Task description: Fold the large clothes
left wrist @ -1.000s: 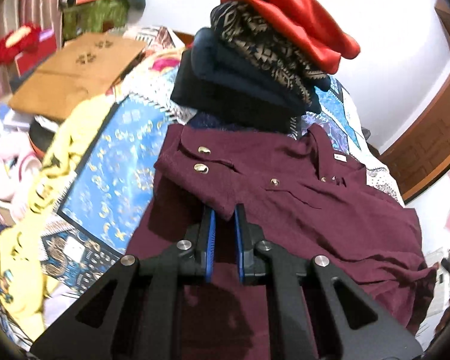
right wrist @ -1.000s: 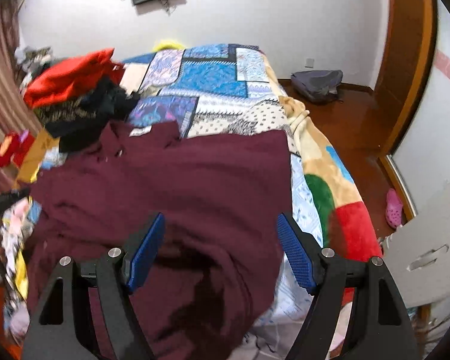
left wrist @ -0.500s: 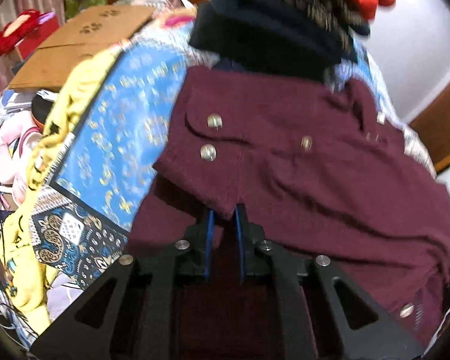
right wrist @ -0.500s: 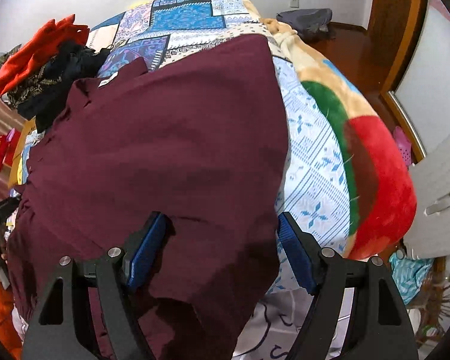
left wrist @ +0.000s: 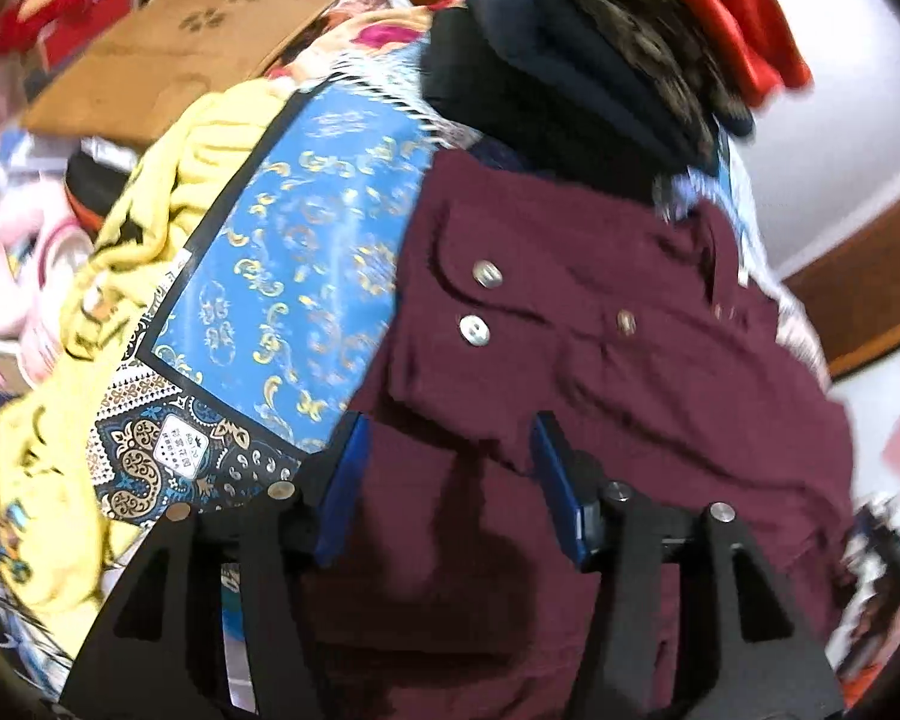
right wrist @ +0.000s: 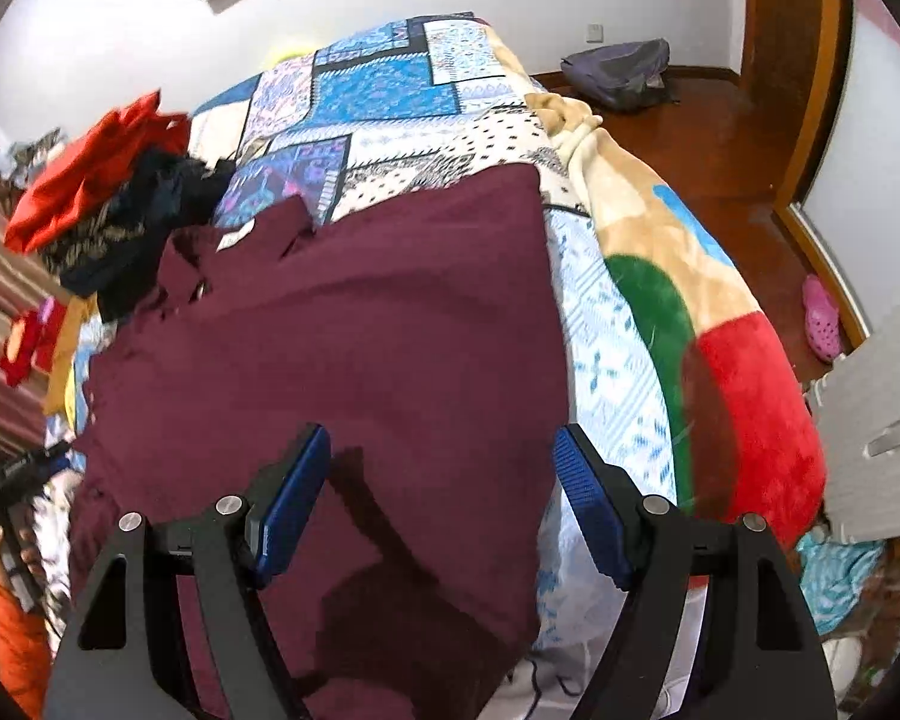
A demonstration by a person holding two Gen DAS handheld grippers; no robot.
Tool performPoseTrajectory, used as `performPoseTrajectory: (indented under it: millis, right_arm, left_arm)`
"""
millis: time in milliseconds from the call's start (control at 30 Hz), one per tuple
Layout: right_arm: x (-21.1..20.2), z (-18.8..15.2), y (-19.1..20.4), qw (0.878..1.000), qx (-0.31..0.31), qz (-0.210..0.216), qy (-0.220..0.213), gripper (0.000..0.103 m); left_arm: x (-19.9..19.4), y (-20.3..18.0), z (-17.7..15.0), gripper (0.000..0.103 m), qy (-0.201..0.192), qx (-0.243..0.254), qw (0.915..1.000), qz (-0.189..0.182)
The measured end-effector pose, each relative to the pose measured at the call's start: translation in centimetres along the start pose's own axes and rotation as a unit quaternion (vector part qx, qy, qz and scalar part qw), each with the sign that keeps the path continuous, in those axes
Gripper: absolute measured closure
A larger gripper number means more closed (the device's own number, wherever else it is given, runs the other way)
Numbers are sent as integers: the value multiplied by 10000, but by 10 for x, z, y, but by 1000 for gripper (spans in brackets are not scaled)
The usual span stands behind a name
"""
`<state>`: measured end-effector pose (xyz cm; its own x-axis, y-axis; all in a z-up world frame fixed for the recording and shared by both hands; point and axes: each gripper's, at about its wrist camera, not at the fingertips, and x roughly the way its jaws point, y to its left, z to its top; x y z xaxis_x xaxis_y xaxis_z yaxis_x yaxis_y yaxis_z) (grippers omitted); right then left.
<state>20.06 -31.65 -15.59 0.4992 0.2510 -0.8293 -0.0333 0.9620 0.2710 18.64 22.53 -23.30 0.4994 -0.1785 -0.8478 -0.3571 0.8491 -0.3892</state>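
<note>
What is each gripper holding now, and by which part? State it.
Nothing. Left gripper and right gripper both stand open over the maroon shirt, jaws apart, gripping no fabric.

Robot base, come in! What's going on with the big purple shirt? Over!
Left gripper open, jaws apart above the sleeve fold. Right gripper open, nothing held. Maroon shirt flat on the bed quilt. Clothes pile sits just past the collar.

One maroon shirt (left wrist: 600,396), perhaps four metal buttons (left wrist: 487,274), one clothes pile (left wrist: 600,78), one pink clog (right wrist: 821,318), one backpack (right wrist: 621,72)
</note>
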Motion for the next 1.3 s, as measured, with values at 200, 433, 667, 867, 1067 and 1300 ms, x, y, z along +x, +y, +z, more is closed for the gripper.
performPoseTrajectory:
  millis: [200, 433, 667, 867, 1067, 1300]
  right_arm:
    - [27, 30, -11, 9996, 225, 104, 160, 29]
    - [54, 61, -17, 9986, 280, 182, 407, 29]
    - [67, 84, -26, 9985, 460, 180, 243, 72]
    - [63, 97, -19, 9998, 208, 12, -17, 96]
    - [60, 128, -2, 9996, -190, 35, -216, 96]
    - [84, 158, 10, 9984, -355, -379, -208, 97]
  left_arm:
    - [23, 14, 37, 48, 294, -103, 9994, -134]
    - [66, 3, 69, 46, 609, -125, 9970, -464]
    - [92, -11, 80, 31, 681, -54, 9959, -590]
    - [88, -35, 76, 49, 438, 525, 9976, -102]
    - [84, -55, 76, 54, 326, 916, 9947, 338]
    - [83, -47, 90, 54, 288, 775, 9961, 309]
